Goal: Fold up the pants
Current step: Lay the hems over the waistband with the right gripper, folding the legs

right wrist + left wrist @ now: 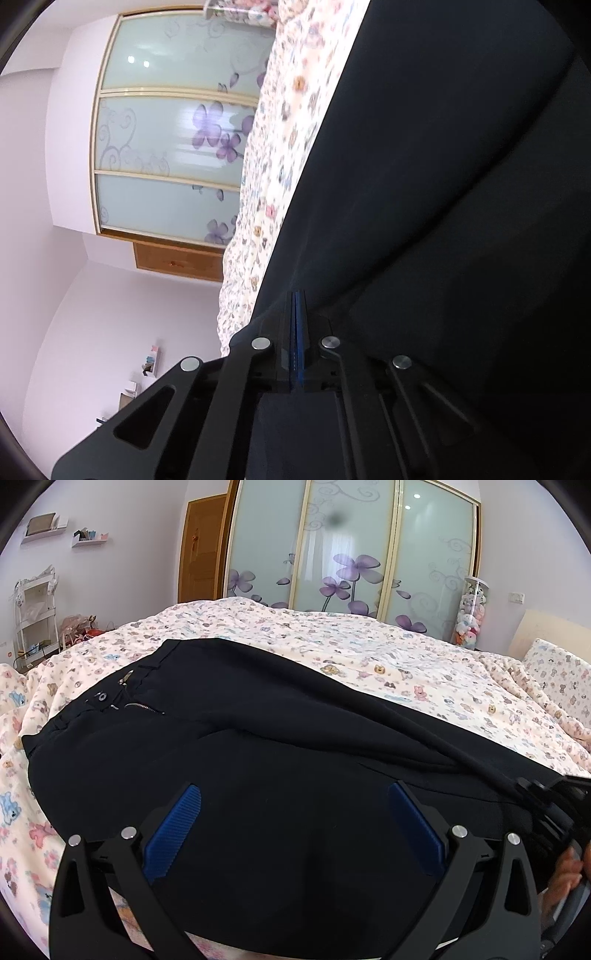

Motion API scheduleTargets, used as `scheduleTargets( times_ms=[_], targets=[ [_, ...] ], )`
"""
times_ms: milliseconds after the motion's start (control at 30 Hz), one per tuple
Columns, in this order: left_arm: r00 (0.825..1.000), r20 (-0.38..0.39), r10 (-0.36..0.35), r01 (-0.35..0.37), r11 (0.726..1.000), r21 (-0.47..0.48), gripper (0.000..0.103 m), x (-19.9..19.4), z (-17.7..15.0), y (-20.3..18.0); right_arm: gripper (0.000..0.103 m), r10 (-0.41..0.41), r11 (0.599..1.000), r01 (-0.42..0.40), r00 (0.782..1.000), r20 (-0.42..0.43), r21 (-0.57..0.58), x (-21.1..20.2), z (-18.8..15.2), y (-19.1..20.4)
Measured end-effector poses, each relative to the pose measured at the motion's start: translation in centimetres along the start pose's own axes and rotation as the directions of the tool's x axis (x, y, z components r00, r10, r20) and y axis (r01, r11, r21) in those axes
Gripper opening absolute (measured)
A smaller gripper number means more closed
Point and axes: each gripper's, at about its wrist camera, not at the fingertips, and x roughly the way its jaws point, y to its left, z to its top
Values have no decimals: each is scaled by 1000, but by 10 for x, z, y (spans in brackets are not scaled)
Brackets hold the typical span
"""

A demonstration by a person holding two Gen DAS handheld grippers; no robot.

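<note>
**Black pants laid on bed, one leg edge pinched**

A pair of black pants point(258, 746) was spread across a bed covered with a bear-print quilt point(369, 650). The waistband, with its button and open zipper point(142, 708), was seen toward the left of the left wrist view, while the legs ran off to the right. One leg was drawn up into a taut ridge leading toward the lower right edge of that view.

The left gripper point(293, 827) was held above the dark cloth with its blue pads point(173, 834) set wide apart; nothing was caught between them, and whether the cloth was touched could not be told.

The right gripper point(297, 310) was seen with its pads brought fully together. The camera was rolled onto its side, so the bed appeared upright. The fingertips met at the edge of the pants fabric, which seemed to be pinched between them. A hand point(565, 875) was partly visible at the right margin of the left wrist view, beside the right gripper's dark frame. Sliding wardrobe doors point(351, 546) with purple flowers stood behind the bed.
</note>
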Motion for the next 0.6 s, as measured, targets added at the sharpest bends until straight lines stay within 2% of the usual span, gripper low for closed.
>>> scheduleTargets(
  times_ms=[67, 167, 200, 300, 333, 600],
  targets=[
    [1000, -3, 3, -3, 1000, 5, 101, 1, -1, -2, 0, -21, 1000, 21, 1000, -13, -10, -2, 8, -2],
    [1000, -8, 8, -8, 1000, 18, 101, 2, -2, -4, 2, 7, 1000, -4, 997, -74, 28, 3, 12, -5],
    [1000, -10, 9, -9, 1000, 20, 101, 3, -2, -4, 8, 16, 999, -13, 996, -85, 29, 4, 13, -5],
    [1000, -16, 12, -11, 1000, 23, 101, 4, -2, -4, 35, 33, 999, -32, 994, -108, 4, 8, 11, 2],
    [1000, -17, 13, -12, 1000, 23, 101, 5, -2, -4, 37, 41, 999, -41, 993, -113, 0, 6, 10, 4],
    [1000, -21, 14, -13, 1000, 22, 101, 5, -4, -3, 37, 85, 993, -69, 980, -182, 91, 38, -2, 2]
  ],
)
